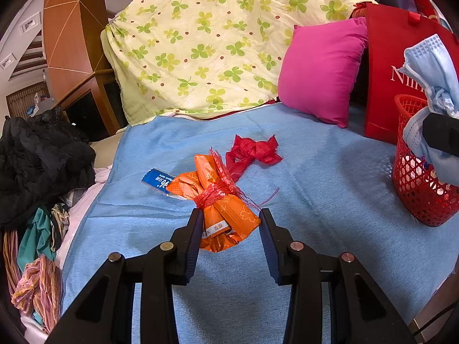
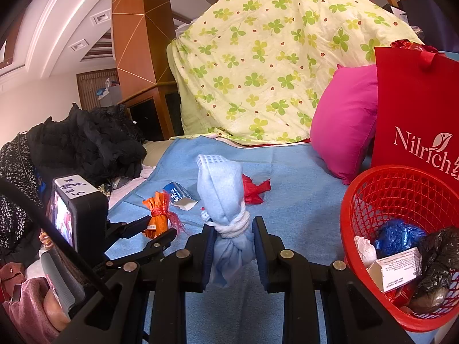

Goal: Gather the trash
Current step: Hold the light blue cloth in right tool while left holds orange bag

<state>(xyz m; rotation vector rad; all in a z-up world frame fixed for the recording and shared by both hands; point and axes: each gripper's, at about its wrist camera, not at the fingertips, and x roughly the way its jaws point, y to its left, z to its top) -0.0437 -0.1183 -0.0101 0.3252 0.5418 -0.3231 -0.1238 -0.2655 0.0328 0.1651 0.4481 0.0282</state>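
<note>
An orange wrapper bundle (image 1: 221,200) tied with red string lies on the blue blanket (image 1: 315,200). My left gripper (image 1: 231,215) is open, its jaws on either side of the bundle's near end. Behind it lie a blue-and-white carton (image 1: 157,182) and a crumpled red wrapper (image 1: 252,152). My right gripper (image 2: 232,226) holds a knotted light-blue face mask (image 2: 222,197) above the blanket, just left of the red basket (image 2: 352,200). The mask also shows in the left wrist view (image 1: 433,86) above the basket (image 1: 416,183). The basket holds several trash pieces.
A pink cushion (image 1: 321,71) and a red paper bag (image 1: 393,66) stand behind the basket. A clover-print quilt (image 1: 206,40) is heaped at the back. Black clothing (image 1: 43,157) and other garments are piled off the blanket's left edge.
</note>
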